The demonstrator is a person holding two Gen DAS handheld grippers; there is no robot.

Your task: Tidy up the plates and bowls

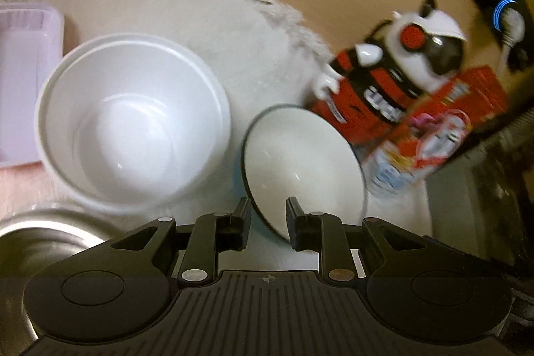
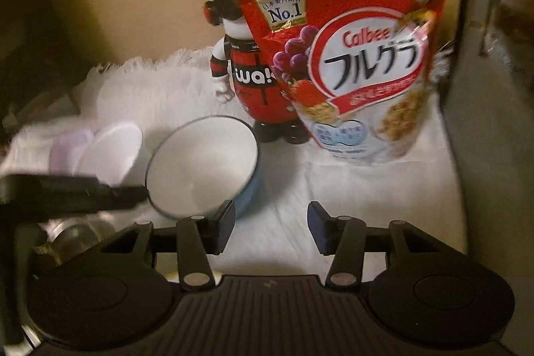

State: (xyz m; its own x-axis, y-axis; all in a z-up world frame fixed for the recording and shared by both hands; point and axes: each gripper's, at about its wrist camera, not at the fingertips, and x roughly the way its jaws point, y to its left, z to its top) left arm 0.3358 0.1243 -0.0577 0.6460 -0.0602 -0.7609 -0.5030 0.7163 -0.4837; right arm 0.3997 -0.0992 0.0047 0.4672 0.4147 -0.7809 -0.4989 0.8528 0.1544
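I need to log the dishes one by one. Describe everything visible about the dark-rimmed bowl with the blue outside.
The dark-rimmed bowl has a glossy white inside, a thin dark rim and a light blue outer wall, like enamel or glazed ceramic. It looks empty. It is tilted steeply, its opening turned sideways. The left gripper has its jaws on either side of the rim's near edge. It sits over the white fluffy cloth, beside the large white bowl, in front of the toy figure.

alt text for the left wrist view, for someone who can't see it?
The left gripper clamps the rim of a tilted, dark-rimmed white bowl above a fluffy white mat. A larger white bowl sits to its left, with a red and black toy figure and a red cereal bag behind it on the right.
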